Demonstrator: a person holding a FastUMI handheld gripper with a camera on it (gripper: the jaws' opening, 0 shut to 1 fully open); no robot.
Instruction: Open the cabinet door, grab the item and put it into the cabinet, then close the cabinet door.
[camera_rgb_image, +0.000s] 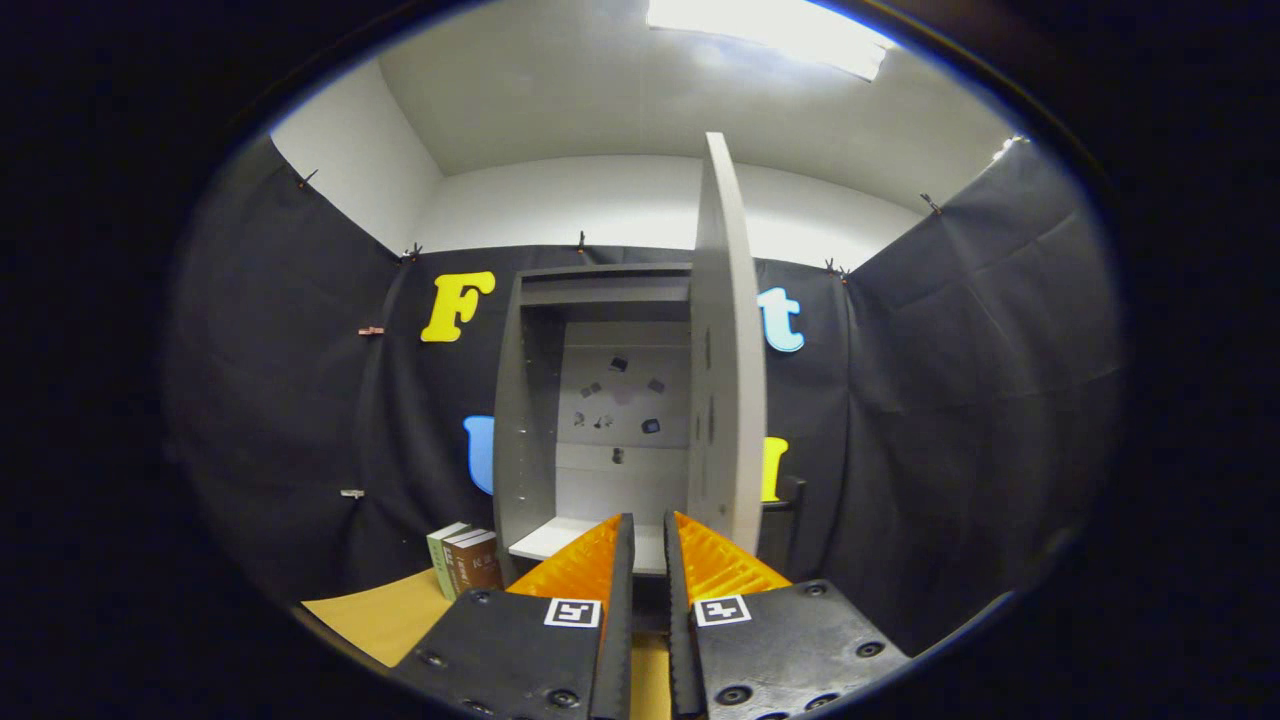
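Observation:
The grey cabinet (600, 400) stands just ahead against the booth's wall. Its door (727, 350) is swung open on the right, edge-on towards me, and reaches out close above the right finger. Inside I see a white shelf board (560, 538) at the bottom and a pale back panel with small dark marks. A few upright books (465, 560) stand on the table just left of the cabinet's foot, ahead and left of the fingers. My gripper (648, 525) points at the cabinet's lower opening, shut with only a narrow slit between the fingers and nothing in it.
The brown tabletop (375, 615) runs left of the fingers up to the books. Black cloth walls close in on the left, back and right. A dark stand (790, 500) shows behind the open door.

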